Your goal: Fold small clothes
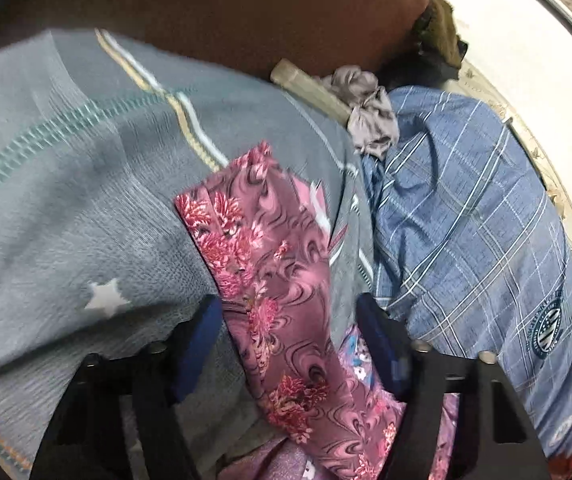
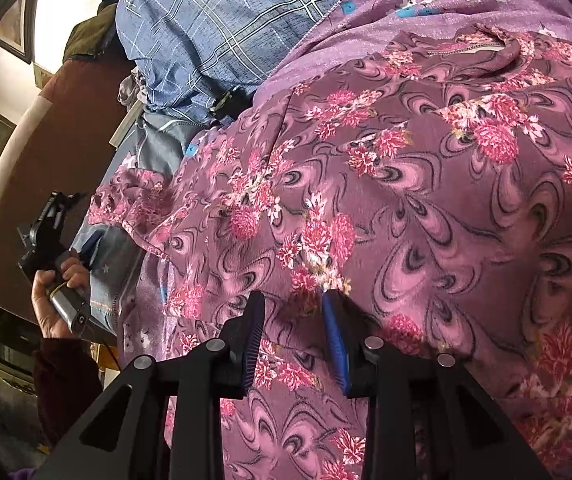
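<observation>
Two tools, one garment in work. Item: pink floral garment [image 2: 406, 200], thin slippery-looking woven print of swirls and carnation-like blooms, spread in soft ridges over a pile of clothes; a narrow strip or corner of it [image 1: 269, 280] runs from 12 to 6 o'clock between the left tool's pads. Left tool [image 1: 290, 344]: jaws at middling width, straddling the strip, pads apparently not pressing; no grip judged. Right tool [image 2: 294, 340]: jaws narrow, tips down in the cloth at 6 o'clock; whether a pinch of fabric sits between the blue ribbed pads cannot be told. Beneath and around: grey knit garment [image 1: 85, 200], ribbed, white star, contrast stitching, at 9 o'clock; blue plaid shirt [image 1: 466, 220], crisp weave with crest badge, at 3 o'clock; lilac flowered cloth [image 2: 386, 12] at 12 o'clock in the right view. Risks, as judged: left tool closing may catch the grey knit along with the strip, dragging two items; thin fabric may slip from a shallow pinch; lifting one edge may disturb the heaped pile and skew the fold.
</observation>
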The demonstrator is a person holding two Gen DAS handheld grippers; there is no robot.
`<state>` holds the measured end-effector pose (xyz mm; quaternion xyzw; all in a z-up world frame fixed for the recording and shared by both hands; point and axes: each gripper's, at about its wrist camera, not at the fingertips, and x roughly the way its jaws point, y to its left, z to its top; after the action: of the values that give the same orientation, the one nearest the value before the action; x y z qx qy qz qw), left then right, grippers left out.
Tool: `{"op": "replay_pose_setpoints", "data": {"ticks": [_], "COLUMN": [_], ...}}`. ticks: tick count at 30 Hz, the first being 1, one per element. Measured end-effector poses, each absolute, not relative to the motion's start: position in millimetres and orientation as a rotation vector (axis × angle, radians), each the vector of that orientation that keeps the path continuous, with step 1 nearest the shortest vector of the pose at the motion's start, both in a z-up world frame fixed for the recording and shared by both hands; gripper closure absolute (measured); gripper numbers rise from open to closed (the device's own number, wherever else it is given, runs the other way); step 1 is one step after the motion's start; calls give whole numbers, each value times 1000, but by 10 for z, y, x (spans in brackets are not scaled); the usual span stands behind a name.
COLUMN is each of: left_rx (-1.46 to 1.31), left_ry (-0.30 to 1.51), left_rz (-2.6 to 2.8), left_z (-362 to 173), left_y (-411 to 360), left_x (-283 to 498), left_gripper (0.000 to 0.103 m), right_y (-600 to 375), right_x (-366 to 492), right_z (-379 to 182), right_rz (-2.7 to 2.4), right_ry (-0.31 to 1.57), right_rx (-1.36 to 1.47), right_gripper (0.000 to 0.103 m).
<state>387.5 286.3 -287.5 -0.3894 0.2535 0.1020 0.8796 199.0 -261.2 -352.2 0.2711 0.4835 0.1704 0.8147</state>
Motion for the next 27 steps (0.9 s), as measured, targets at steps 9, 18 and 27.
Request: {"op": "replay_pose_setpoints", "data": {"ticks": [9,18,27], "left_rx": [-817,-774,-682], "left_ry": [506,539,461], "left_rz": [229,287,231], "left_z": [-2829,-2843,-2600], "left_y": [2960,2813,2531], "left_x": [4064,4349,4238], "left_gripper": [41,91,95], "right_y": [-2627,-2643,-2677], "right_x": [1978,1976,1959], "right_z": [-3531,-3546,-3548], "right_rz": [376,371,359], "right_ry": [1028,1032,1032], "right_rx": [581,571,572], "right_gripper": [72,82,91]}}
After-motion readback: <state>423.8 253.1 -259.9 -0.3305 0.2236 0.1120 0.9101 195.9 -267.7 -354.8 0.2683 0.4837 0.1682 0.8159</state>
